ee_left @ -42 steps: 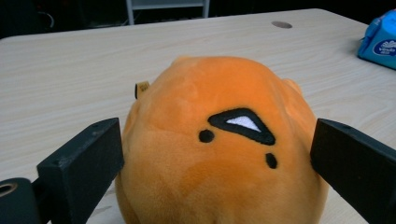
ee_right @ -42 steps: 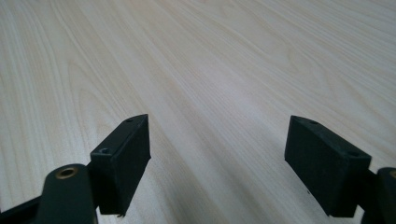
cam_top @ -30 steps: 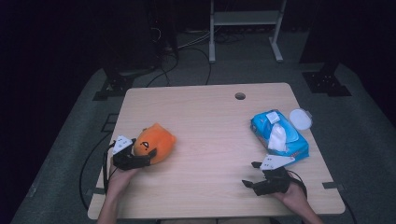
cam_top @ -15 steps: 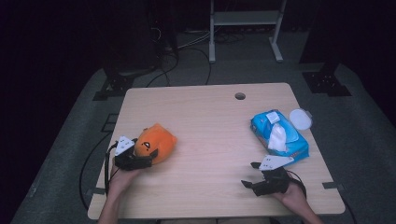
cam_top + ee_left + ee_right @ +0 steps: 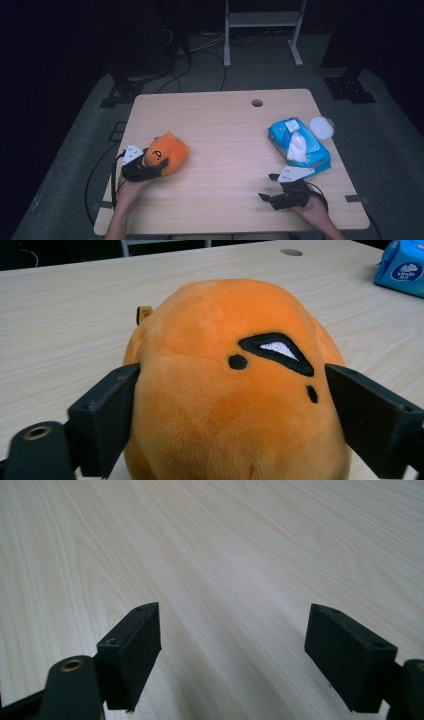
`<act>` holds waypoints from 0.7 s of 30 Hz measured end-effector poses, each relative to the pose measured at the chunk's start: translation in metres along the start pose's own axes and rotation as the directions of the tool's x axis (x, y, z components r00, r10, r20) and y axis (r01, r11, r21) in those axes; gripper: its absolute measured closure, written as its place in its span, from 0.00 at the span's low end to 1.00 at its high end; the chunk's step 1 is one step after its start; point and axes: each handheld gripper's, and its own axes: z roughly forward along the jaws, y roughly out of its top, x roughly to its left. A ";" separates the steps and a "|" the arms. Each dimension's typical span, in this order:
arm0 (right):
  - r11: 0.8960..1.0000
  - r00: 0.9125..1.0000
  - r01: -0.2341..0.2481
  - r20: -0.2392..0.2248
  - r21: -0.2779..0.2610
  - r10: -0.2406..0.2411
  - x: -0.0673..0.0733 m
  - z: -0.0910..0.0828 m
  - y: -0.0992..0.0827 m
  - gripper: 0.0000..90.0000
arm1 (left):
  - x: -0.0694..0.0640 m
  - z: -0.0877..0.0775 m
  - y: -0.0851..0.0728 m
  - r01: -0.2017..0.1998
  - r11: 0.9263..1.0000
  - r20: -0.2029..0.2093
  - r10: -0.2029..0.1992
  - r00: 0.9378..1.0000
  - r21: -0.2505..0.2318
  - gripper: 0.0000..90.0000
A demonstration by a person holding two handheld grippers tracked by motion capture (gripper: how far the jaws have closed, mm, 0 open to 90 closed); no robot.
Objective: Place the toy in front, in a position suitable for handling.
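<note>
Item 1 — plush point(image 5: 167, 151): orange, soft, lying on its side near the left edge of the table point(image 5: 220, 135). Your left gripper point(image 5: 159, 165) comes at it low and level from the near side, so both jaws straddle its broad middle. In the left gripper view the plush point(image 5: 235, 390) sits between the jaws; they have just been closing and their pads now press into the fur on either flank. Judged a grip just taken, with the plush not yet lifted; the wide hold suits a squashy body that would slip from a pinch at its edge.

Item 2 — right gripper point(image 5: 267, 187): rests at the near right of the table, jaws wide apart with nothing between them — the right gripper view shows bare wood point(image 5: 225, 555) ahead. You seem to keep it parked clear of the work.

Item 3 — wipes pack point(image 5: 300, 142): blue, far right, a white sheet standing out of its top; a white lid point(image 5: 321, 127) lies just beside it. Well apart from the plush.
</note>
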 end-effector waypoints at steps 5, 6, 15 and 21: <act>1.000 1.000 -0.001 0.002 -0.003 0.001 0.000 0.000 0.000 0.24 | 0.002 -0.002 0.003 0.055 0.998 -0.006 -0.055 0.998 0.002 0.21; 1.000 1.000 -0.001 0.002 -0.003 0.001 0.000 0.000 0.000 0.24 | 0.002 -0.002 0.003 0.055 0.998 -0.006 -0.055 0.998 0.002 0.23; 1.000 1.000 -0.002 0.005 -0.008 0.002 0.000 -0.001 0.000 0.24 | 0.004 -0.003 0.004 0.116 0.993 -0.005 -0.116 0.993 -0.024 0.29; 1.000 1.000 0.002 0.006 -0.012 -0.002 0.000 -0.002 0.000 0.24 | 0.004 -0.005 0.005 0.133 0.990 0.007 -0.133 0.991 -0.052 0.36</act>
